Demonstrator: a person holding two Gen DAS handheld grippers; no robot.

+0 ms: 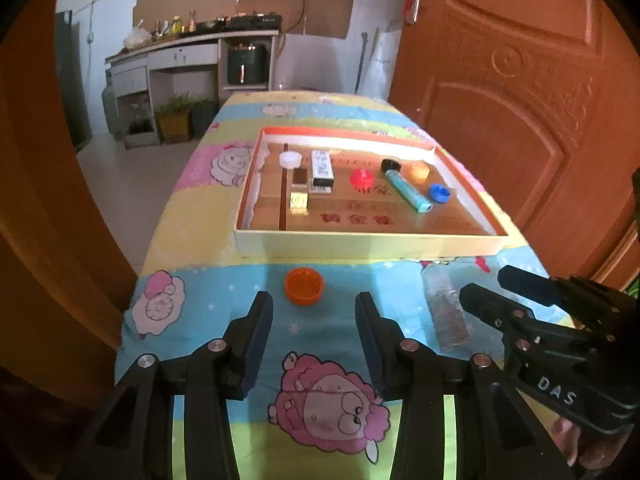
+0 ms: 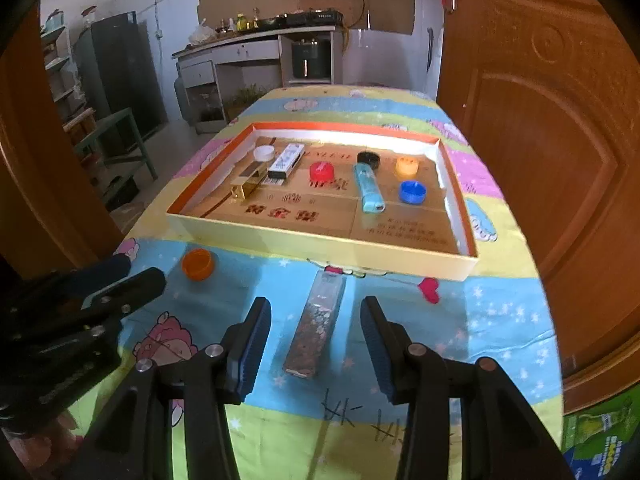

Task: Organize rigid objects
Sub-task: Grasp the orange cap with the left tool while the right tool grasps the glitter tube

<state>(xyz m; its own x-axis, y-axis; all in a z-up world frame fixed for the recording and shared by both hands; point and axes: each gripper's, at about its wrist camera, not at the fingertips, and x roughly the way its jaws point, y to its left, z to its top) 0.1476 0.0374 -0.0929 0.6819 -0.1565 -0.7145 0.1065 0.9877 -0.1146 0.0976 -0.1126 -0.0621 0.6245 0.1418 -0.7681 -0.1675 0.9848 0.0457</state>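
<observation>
An orange bottle cap (image 1: pixel 304 285) lies on the cartoon tablecloth just ahead of my open, empty left gripper (image 1: pixel 314 304); it also shows in the right wrist view (image 2: pixel 198 264). A clear oblong box (image 2: pixel 318 322) with brown contents lies on the cloth between the fingers of my open right gripper (image 2: pixel 316 312); it also shows in the left wrist view (image 1: pixel 446 312). Behind them stands a shallow cardboard tray (image 1: pixel 360 242) (image 2: pixel 320 242) holding several caps, a teal lighter (image 2: pixel 368 188), a gold box (image 1: pixel 299 196) and a white box (image 1: pixel 322 168).
The table's edges drop off at left and right. A brown wooden door (image 1: pixel 520 100) stands close on the right. A kitchen counter (image 2: pixel 256 40) and a green stool (image 2: pixel 120 148) are far behind. The right gripper body (image 1: pixel 552 328) shows in the left wrist view.
</observation>
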